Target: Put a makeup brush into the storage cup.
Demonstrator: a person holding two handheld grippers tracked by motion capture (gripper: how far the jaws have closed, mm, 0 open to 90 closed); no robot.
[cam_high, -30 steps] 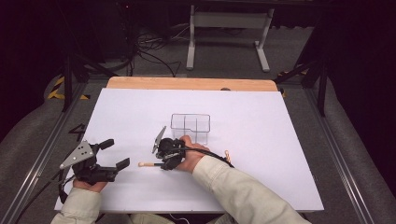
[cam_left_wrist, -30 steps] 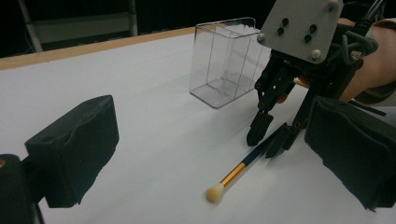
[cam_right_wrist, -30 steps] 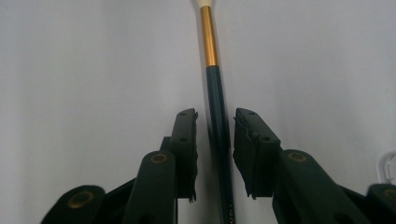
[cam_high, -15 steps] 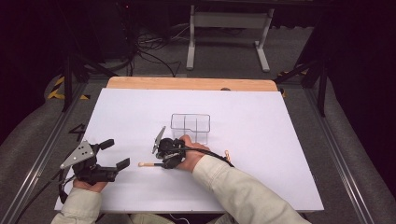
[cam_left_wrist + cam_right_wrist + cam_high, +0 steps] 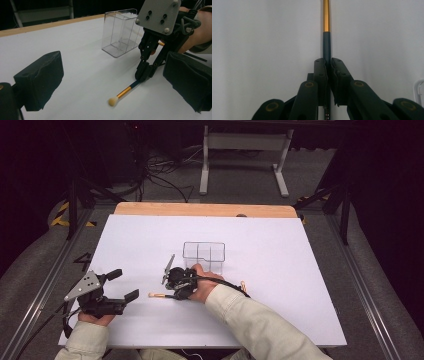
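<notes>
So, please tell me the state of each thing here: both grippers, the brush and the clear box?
Left gripper: open, holding nothing.
Right gripper: shut on the brush handle.
Brush: lying low along the table, gripped at its dark handle, tip free.
Clear box: upright on the table, apparently empty, open on top.
Table: white top, bare around the things.

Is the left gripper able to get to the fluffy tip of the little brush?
Probably yes. The left gripper is open, and bare white table lies between it and the brush tip. The right gripper is shut on the dark handle end, leaving the tip free.
</notes>
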